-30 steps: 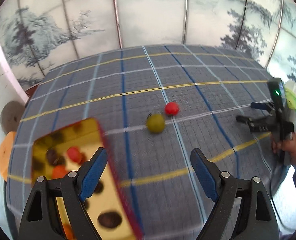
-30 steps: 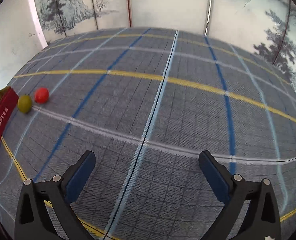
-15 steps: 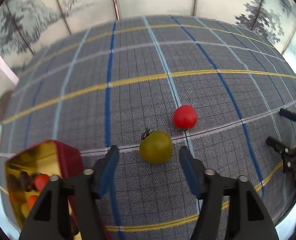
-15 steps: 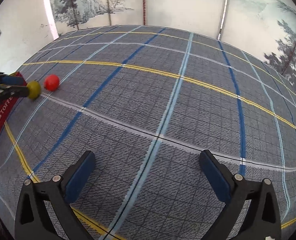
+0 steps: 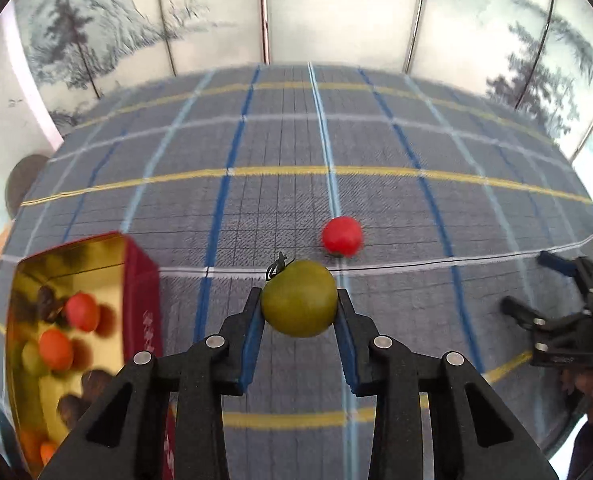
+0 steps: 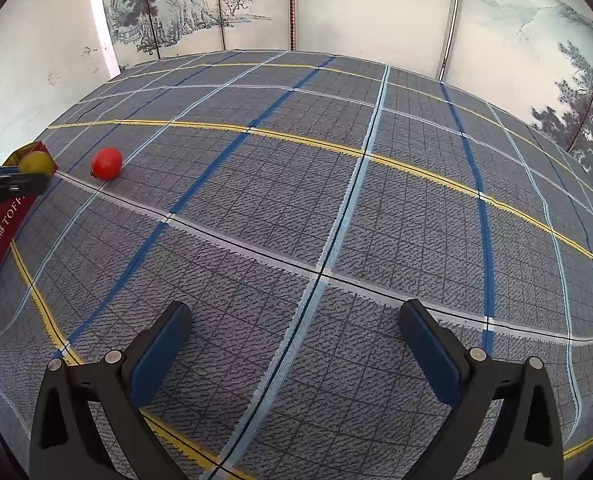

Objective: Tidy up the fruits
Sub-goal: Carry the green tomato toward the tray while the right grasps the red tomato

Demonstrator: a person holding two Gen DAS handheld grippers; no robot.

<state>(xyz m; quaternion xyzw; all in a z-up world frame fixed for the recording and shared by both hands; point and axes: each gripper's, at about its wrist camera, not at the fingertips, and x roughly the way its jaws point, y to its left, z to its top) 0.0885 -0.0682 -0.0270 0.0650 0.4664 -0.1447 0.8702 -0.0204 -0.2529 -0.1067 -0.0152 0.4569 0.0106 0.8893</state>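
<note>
The left tool point(image 5: 299, 312) pinches a green tomato point(image 5: 299, 305) just above the checked table point(image 5: 376, 192), the gold-lined tin point(image 5: 108, 252) at nine o'clock; lift it gently, while the right tool point(image 6: 296, 344) stands spread, empty.

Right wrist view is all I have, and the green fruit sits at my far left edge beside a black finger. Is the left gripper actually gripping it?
Observer: Yes. In the left wrist view the left gripper is shut on the green tomato, with a blue pad against each side.
Operator: I only see the red tin's outer wall. What's inside?
Observer: The red tin has a gold lining and holds red, orange and dark fruits.
Operator: Does the green one have a stem?
Observer: Yes, a small dark stem sticks out at its upper left, clear of both pads.
</note>
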